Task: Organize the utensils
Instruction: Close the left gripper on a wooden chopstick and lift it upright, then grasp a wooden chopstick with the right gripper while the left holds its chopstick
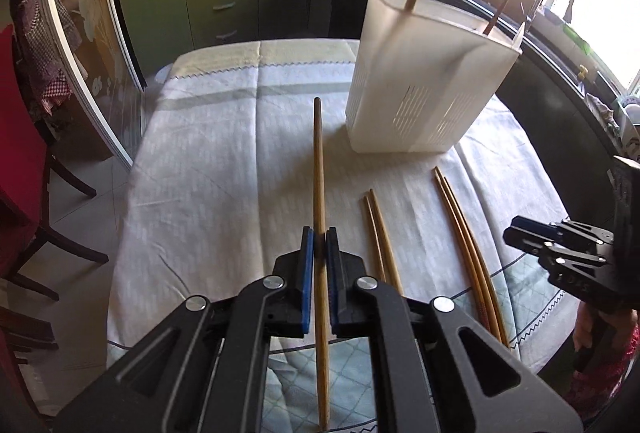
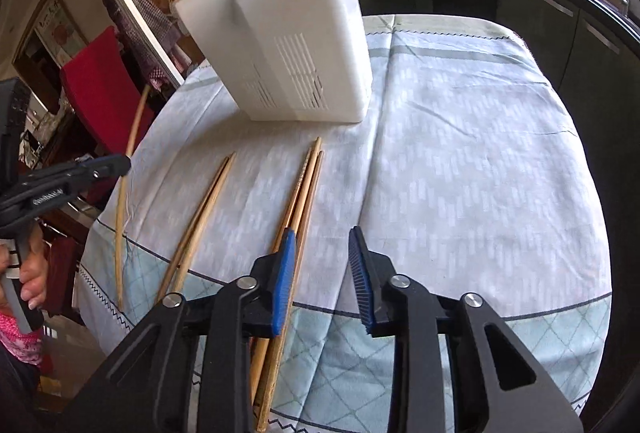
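A kitchen with green cabinets [image 1: 224,5] is behind the cloth-covered table [image 1: 208,161]. On it stands a white utensil holder [image 1: 420,81], with 5 chopsticks [image 2: 298,193] lying near. The left gripper [image 1: 319,253] pinches 1 chopstick [image 1: 319,169]; the right gripper [image 2: 320,265] is spread, holding nothing.

black tool [image 1: 319,245] frames, blue ribbed pads [image 2: 285,273], silver screws, pink sleeve [image 2: 20,341]
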`<state>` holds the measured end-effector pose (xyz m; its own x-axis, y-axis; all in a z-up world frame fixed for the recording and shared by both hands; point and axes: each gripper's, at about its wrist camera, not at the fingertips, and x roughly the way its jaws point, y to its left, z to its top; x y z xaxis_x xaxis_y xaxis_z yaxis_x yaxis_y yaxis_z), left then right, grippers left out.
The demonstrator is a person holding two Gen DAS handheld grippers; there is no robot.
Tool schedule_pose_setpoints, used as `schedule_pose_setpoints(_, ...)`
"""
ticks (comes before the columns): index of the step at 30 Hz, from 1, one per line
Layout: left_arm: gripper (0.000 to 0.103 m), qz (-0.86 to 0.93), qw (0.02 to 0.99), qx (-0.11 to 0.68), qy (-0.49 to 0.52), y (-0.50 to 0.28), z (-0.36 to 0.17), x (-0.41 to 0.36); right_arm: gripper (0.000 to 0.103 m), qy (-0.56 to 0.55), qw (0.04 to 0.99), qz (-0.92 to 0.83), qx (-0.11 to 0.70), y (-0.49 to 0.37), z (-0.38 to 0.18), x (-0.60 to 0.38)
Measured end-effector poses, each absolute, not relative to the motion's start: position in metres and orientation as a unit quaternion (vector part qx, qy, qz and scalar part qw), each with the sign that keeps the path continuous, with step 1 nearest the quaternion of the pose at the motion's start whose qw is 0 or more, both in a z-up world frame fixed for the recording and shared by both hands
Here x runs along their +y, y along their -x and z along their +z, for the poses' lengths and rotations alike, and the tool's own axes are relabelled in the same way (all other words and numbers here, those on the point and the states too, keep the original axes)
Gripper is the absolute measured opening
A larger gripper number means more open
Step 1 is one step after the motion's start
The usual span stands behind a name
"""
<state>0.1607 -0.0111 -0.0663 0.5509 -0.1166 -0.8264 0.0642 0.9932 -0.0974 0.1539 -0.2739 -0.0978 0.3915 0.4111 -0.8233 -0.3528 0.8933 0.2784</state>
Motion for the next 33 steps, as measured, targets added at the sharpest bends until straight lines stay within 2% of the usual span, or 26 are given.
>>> schedule_pose_setpoints(8, 0.006, -0.067, 0.899, 0.432, 0.033, -0.139, -0.046, 0.007, 0.021, 0.021, 0.822, 0.211, 0.529, -0.17, -0.115, -0.244)
schedule_pose_setpoints(16, 0.006, -0.085, 0.895, 0.436, 0.04, -0.14, -0.052, 0.01, 0.021, 0.065, 0.822, 0.191, 0.533, -0.167, -0.116, -0.227)
schedule_pose_setpoints(27, 0.006, -0.092, 0.89, 0.443, 0.051, -0.143, -0.059, 0.017, 0.021, 0.02, 0.822, 0.173, 0.543, -0.185, -0.116, -0.238)
schedule_pose_setpoints(33, 0.006, -0.093, 0.892, 0.439, 0.049, -0.142, -0.057, 0.016, 0.021, 0.046, 0.822, 0.166, 0.543, -0.189, -0.118, -0.228)
